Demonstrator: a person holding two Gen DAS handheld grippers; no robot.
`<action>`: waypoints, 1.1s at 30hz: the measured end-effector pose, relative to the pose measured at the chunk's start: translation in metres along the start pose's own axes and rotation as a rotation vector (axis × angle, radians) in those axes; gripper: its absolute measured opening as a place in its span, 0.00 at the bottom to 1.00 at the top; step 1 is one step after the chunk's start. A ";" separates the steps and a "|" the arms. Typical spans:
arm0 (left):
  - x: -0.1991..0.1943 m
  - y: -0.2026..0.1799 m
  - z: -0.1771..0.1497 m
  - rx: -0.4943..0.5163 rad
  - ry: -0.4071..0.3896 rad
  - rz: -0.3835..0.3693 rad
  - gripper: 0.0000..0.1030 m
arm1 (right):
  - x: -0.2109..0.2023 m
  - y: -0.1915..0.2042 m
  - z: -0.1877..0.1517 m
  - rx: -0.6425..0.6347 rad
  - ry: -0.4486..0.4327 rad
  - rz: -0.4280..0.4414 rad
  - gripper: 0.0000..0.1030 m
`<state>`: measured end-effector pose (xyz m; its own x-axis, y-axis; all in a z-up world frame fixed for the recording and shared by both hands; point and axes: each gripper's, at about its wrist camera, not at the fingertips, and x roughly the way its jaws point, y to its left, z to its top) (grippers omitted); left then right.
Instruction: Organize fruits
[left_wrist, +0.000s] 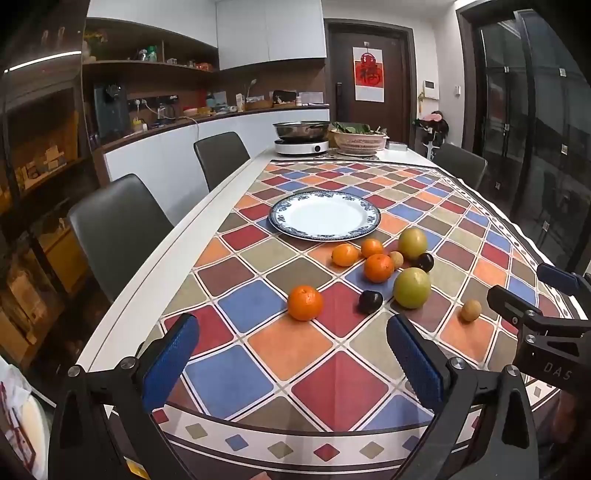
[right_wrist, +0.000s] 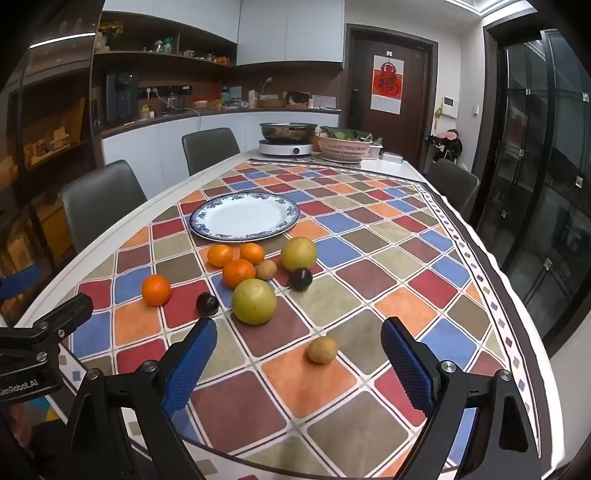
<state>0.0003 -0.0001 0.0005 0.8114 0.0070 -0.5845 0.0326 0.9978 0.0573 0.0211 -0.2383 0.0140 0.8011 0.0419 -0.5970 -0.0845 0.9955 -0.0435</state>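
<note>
Between right gripper (right_wrist: 297, 363) jaws: small tan fruit (right_wrist: 322, 349), just ahead; right nearer | left gripper (left_wrist: 291, 363): orange (left_wrist: 305, 302) ahead | both wide open, empty | plate (left_wrist: 284, 212) beyond

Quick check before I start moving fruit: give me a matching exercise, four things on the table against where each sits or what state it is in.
Things:
1. plate
2. small tan fruit
3. pot
4. lone orange

Places or states:
A. on the white cooker at the far end of the table
B. nearest the right gripper, apart from the other fruit
C. nothing on it, just behind the fruit cluster
D. at the left edge of the fruit group, beside a dark plum

Pairs: 1-C, 2-B, 3-A, 4-D
</note>
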 end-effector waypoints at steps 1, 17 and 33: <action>0.000 0.000 0.000 -0.001 -0.003 -0.001 1.00 | 0.000 0.000 0.000 -0.001 0.002 0.000 0.88; -0.003 0.003 -0.002 -0.011 -0.020 -0.001 1.00 | -0.001 0.002 0.001 -0.013 -0.011 -0.003 0.88; -0.004 0.005 -0.001 -0.016 -0.023 0.002 1.00 | -0.002 0.003 0.001 -0.016 -0.014 -0.005 0.88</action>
<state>-0.0038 0.0052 0.0022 0.8247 0.0078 -0.5655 0.0218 0.9987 0.0456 0.0197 -0.2351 0.0154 0.8100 0.0384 -0.5852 -0.0898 0.9942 -0.0592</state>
